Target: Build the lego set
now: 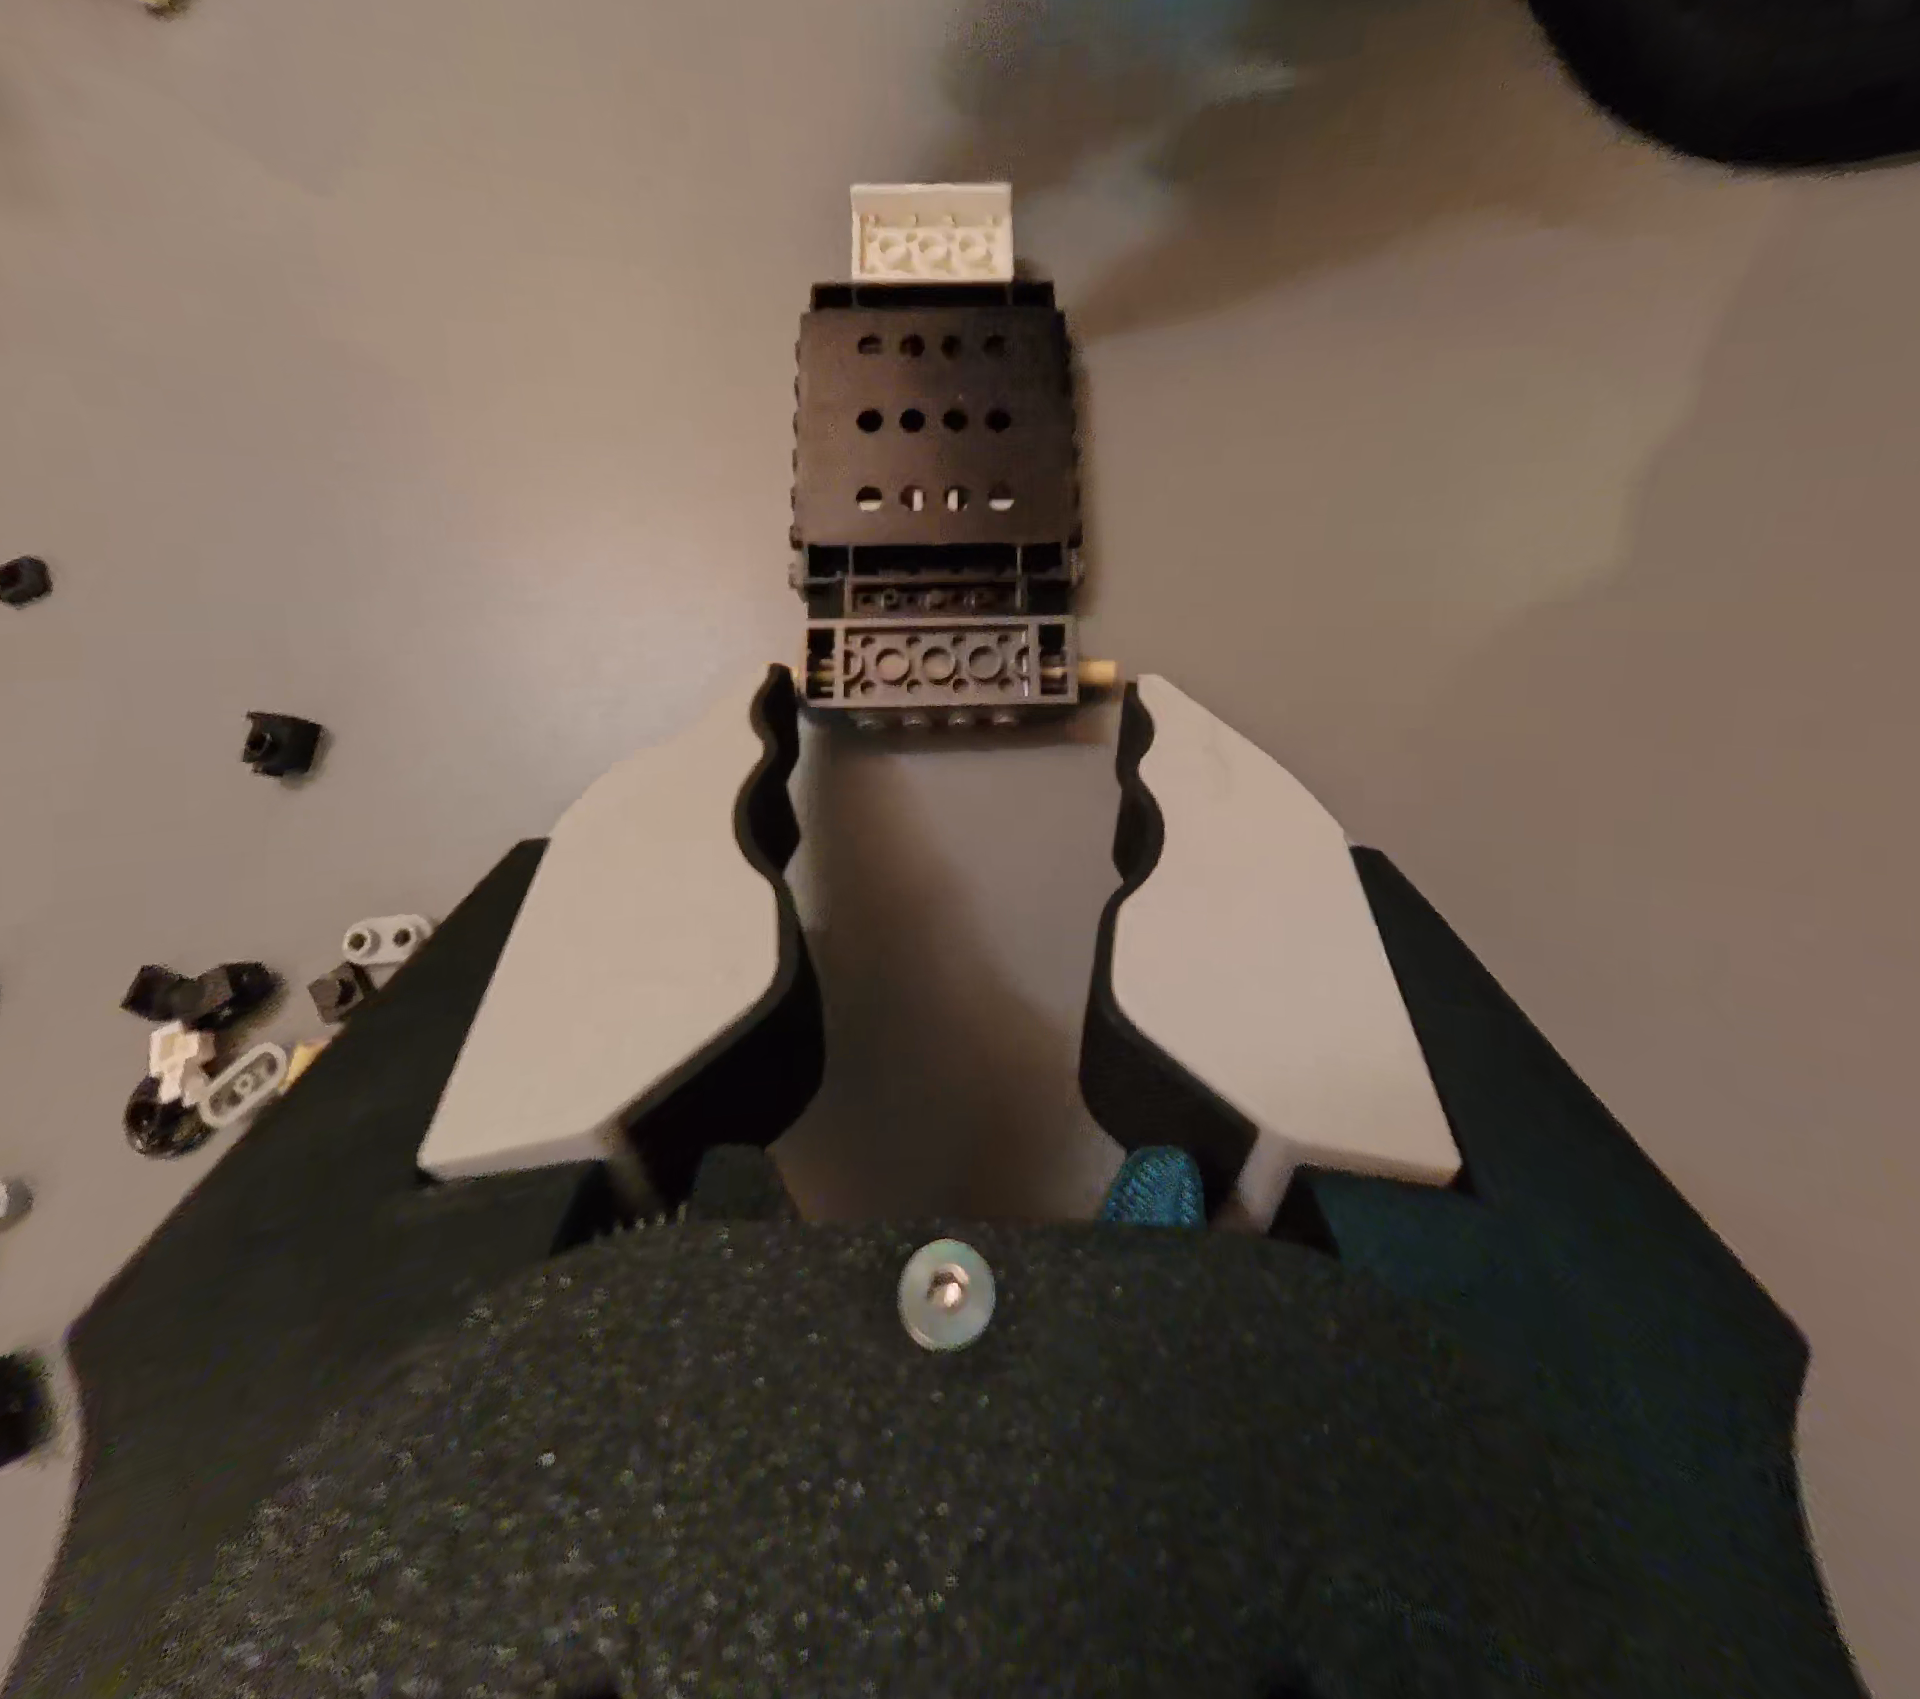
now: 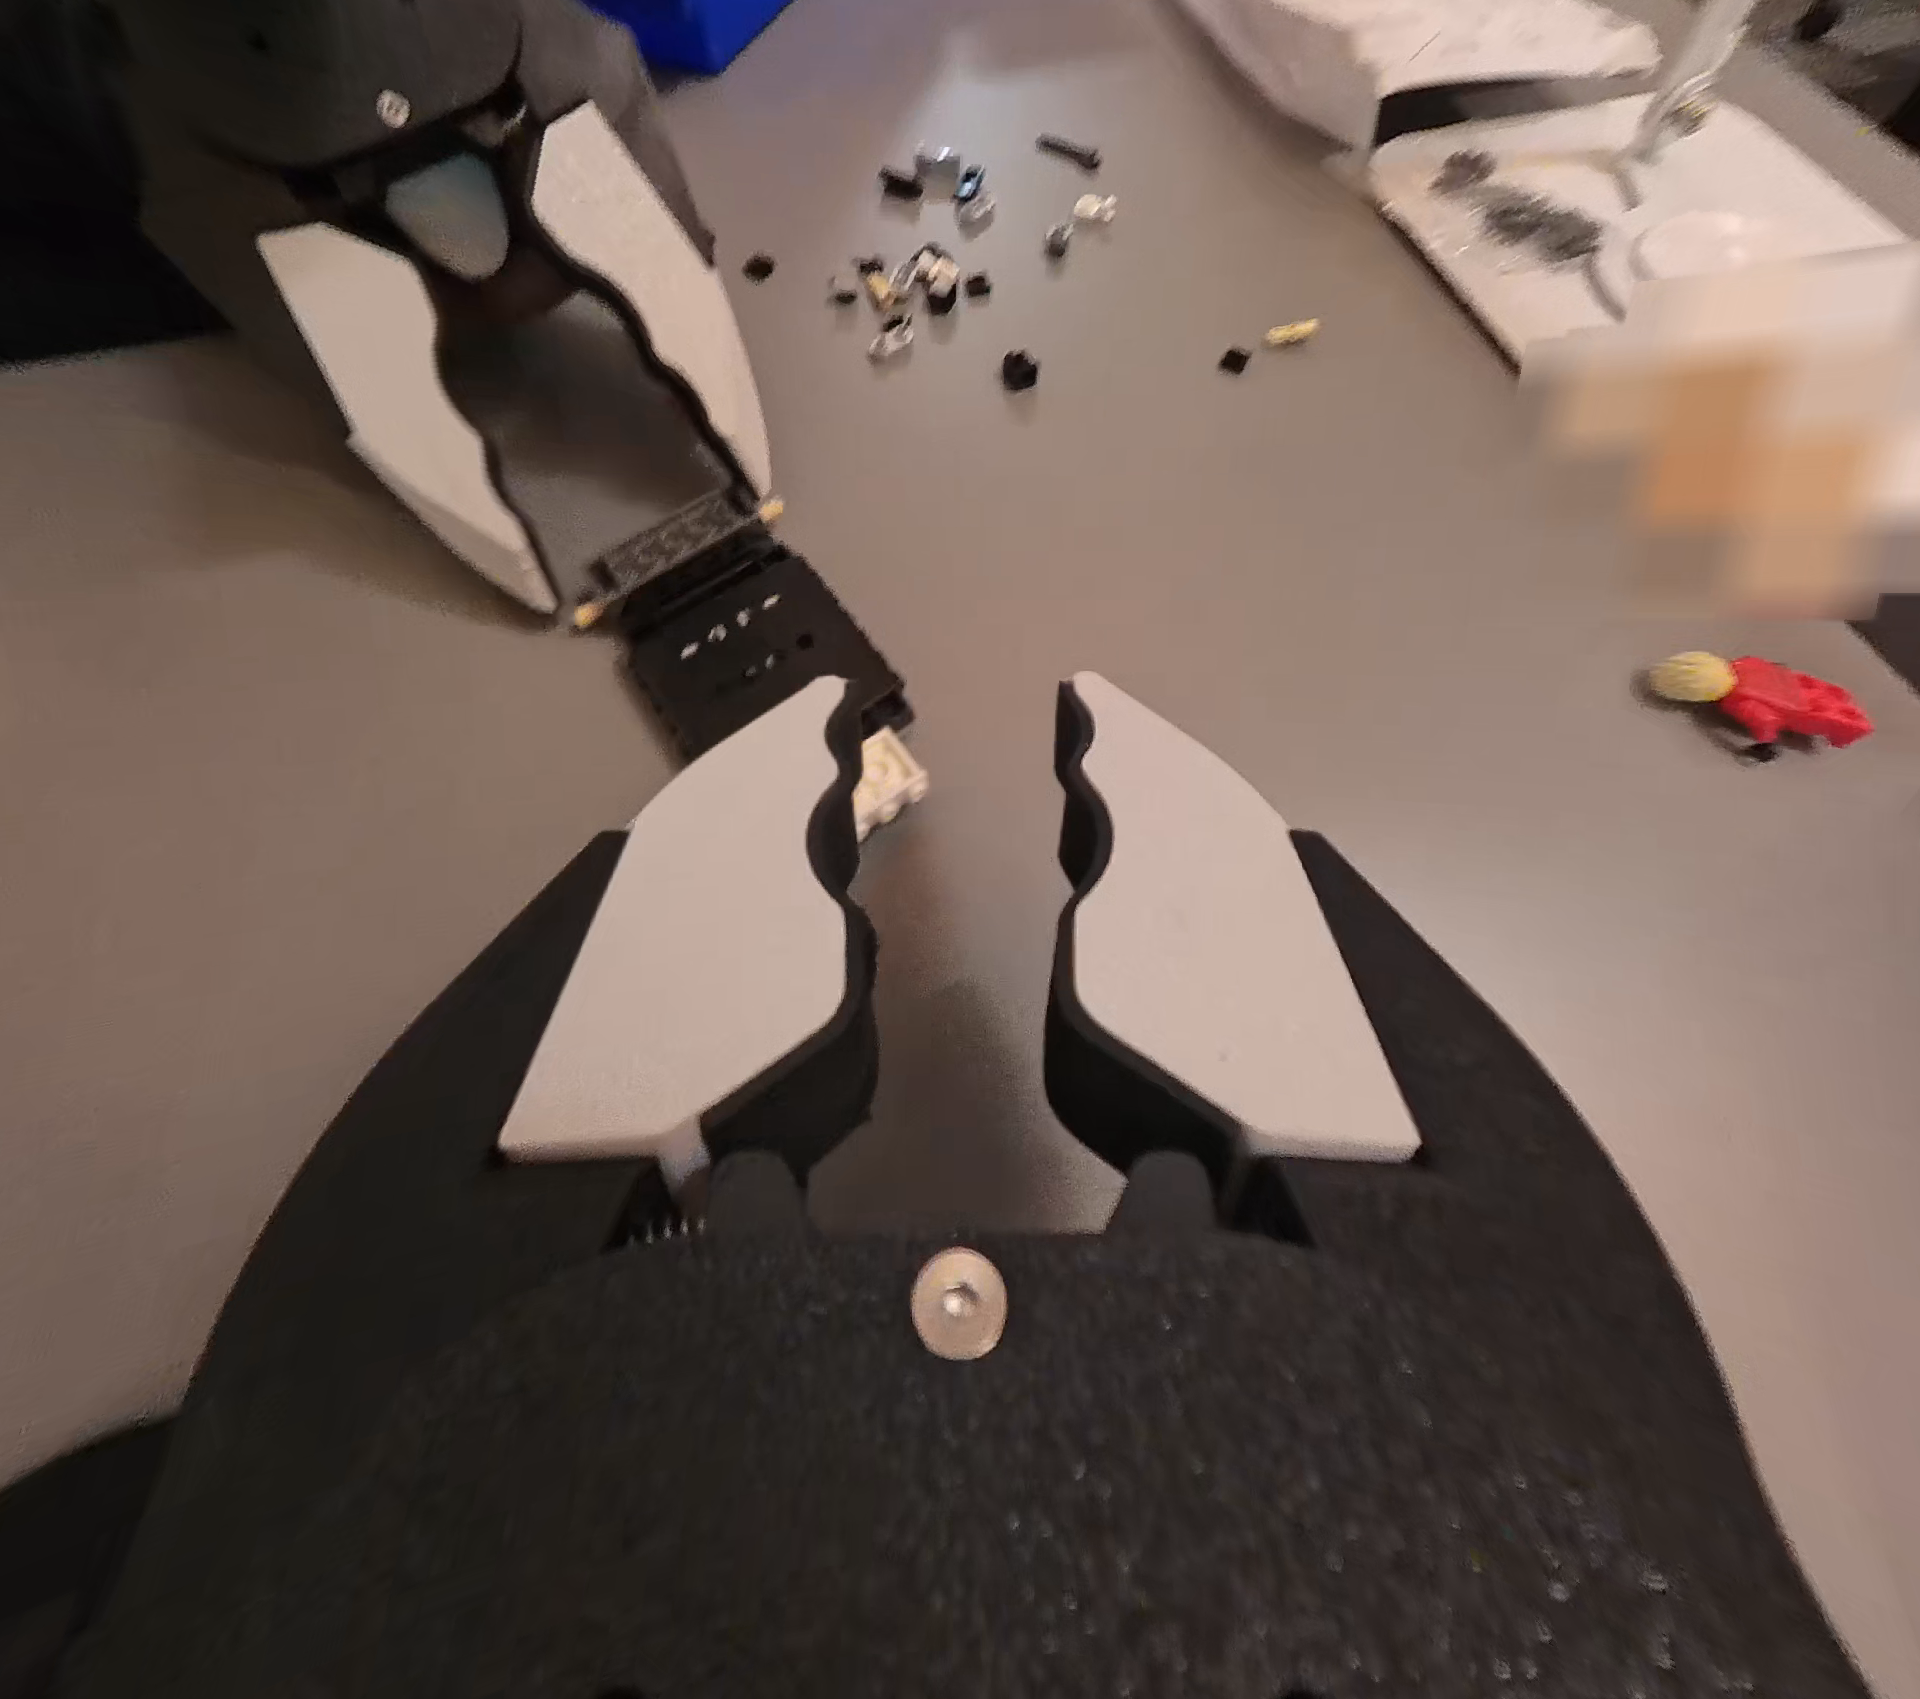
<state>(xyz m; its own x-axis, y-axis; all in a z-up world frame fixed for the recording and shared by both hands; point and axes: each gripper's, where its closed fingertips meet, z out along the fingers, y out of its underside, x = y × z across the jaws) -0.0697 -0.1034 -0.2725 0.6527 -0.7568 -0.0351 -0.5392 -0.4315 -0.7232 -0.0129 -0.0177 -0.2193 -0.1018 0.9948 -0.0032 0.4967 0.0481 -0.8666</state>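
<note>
On a grey table (image 1: 416, 402) lies a black Lego assembly (image 1: 935, 444), underside up, a white brick (image 1: 932, 241) at its far end. The left gripper (image 1: 951, 693) is spread wide at its near grey end, tips flanking the tan axle pins. The right gripper (image 2: 956, 704), also spread and empty, hovers by the white brick. Loose pieces (image 2: 935, 267) lie scattered beyond.

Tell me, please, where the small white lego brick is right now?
The small white lego brick sits at the black lego assembly's far end in the left wrist view, opposite the open left gripper.
</note>
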